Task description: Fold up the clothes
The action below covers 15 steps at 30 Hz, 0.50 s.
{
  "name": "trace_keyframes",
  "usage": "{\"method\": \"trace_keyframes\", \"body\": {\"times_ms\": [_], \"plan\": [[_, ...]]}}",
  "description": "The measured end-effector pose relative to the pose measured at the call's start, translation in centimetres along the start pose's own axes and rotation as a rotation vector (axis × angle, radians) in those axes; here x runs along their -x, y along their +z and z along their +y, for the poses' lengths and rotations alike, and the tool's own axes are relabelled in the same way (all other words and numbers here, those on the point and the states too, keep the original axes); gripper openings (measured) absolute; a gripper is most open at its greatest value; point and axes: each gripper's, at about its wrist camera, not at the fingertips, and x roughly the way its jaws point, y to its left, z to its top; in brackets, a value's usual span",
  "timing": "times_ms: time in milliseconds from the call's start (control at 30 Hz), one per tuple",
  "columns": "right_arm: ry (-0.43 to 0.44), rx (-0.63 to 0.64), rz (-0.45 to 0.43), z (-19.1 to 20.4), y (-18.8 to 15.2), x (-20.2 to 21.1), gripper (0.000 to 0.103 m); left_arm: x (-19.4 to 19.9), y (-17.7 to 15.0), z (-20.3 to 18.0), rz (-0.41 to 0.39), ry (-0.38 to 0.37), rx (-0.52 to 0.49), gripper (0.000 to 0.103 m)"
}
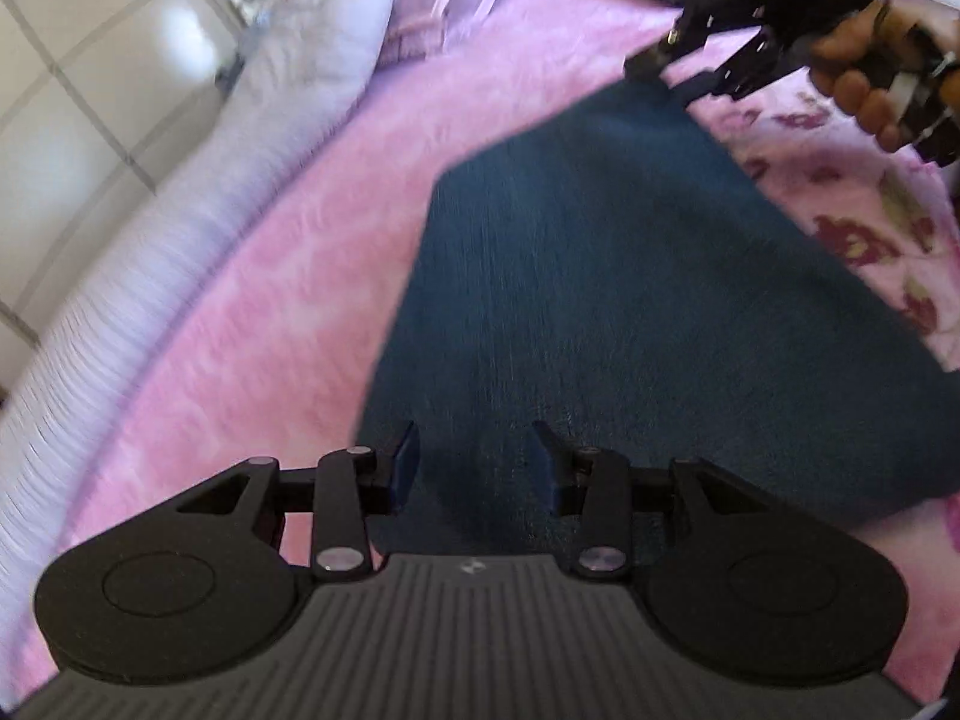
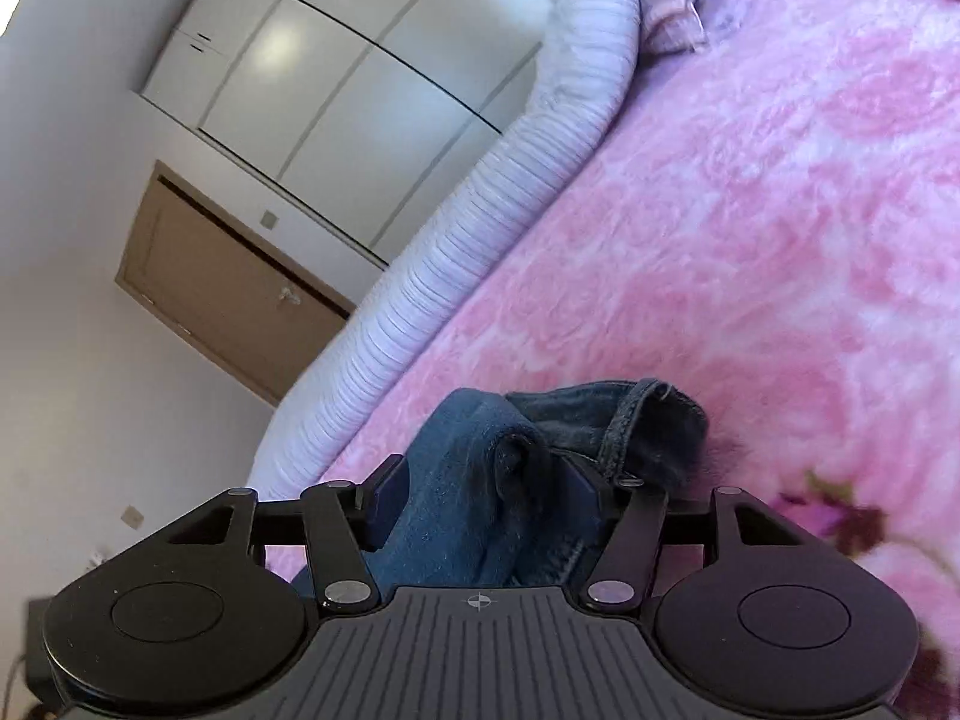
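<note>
1. A dark blue garment [image 1: 630, 300] lies spread flat on a pink fleece blanket [image 1: 288, 276] that covers a bed; the cloth reaches from under the left gripper [image 1: 475, 462] up toward the far right of the left wrist view.
2. The left gripper hangs over the near part of the garment with its fingers [image 1: 403, 468] parted and nothing between them; the blue cloth shows through the gap below.
3. The right gripper [image 2: 480, 495] sits at the garment's far corner, held in a person's hand [image 1: 864, 72]. In the right wrist view its fingers [image 2: 387, 501] stand apart, and a bunched fold of the blue cloth [image 2: 480, 480] with a stitched hem [image 2: 630, 420] lies between them. The left finger shows a sliver of gap to the cloth; the right finger is mostly hidden by the fold, so the pads do not appear to press it.
4. A ribbed pale lilac bolster [image 2: 480, 228] runs along the blanket's edge.
5. A lilac pillow [image 1: 432, 18] lies at the head end.
6. Beyond the bed stand a white wardrobe [image 2: 336, 78] and a brown door [image 2: 228, 288].
7. A floral patch [image 1: 852, 228] marks the blanket to the garment's right.
</note>
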Motion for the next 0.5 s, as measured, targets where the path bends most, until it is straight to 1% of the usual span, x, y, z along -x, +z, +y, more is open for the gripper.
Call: {"method": "trace_keyframes", "body": {"times_ms": [33,100,167,200,233,267,300,333,367,400,433,467,500], "plan": [[-0.027,-0.003,0.010,0.1,-0.1,-0.6,0.015,-0.6,-0.1,0.2,0.005,-0.008,0.025,0.036],[-0.015,0.009,0.004,0.9,0.4,-0.7,0.013,-1.0,0.1,0.5,-0.011,0.001,0.060,0.036],[0.022,0.081,-0.035,2.1,1.2,-0.2,0.013,-1.3,0.4,0.9,-0.014,0.008,0.073,0.036],[0.015,0.121,-0.058,2.4,1.6,-0.3,0.013,-1.4,0.5,1.2,-0.015,0.012,0.079,0.036],[-0.015,0.140,-0.062,1.9,1.9,-0.7,0.013,-1.6,0.6,1.4,-0.016,0.015,0.085,0.036],[-0.063,0.127,-0.035,1.0,2.1,-1.5,0.013,-1.9,0.7,1.5,-0.015,0.010,0.086,0.036],[-0.118,0.092,0.010,-0.3,2.1,-2.3,0.013,-2.3,0.8,1.5,-0.013,0.004,0.086,0.036],[-0.131,0.068,0.027,-1.0,2.1,-2.3,0.015,-2.7,0.9,1.6,-0.011,-0.001,0.086,0.036],[-0.123,0.050,0.029,-1.5,2.1,-1.9,0.015,-3.0,1.0,1.6,-0.009,-0.007,0.086,0.036],[-0.116,0.033,0.030,-1.9,2.2,-1.5,0.017,-3.1,1.0,1.6,-0.007,-0.008,0.086,0.036],[-0.108,0.015,0.032,-2.4,2.3,-1.1,0.022,-3.1,1.0,1.5,-0.008,-0.005,0.078,0.036],[-0.122,0.015,0.010,-2.2,2.4,-0.1,0.029,-3.1,0.9,1.4,-0.008,-0.003,0.070,0.036],[-0.152,0.030,-0.018,-1.6,2.4,1.3,0.031,-2.9,0.8,1.5,-0.006,-0.002,0.068,0.036]]}}
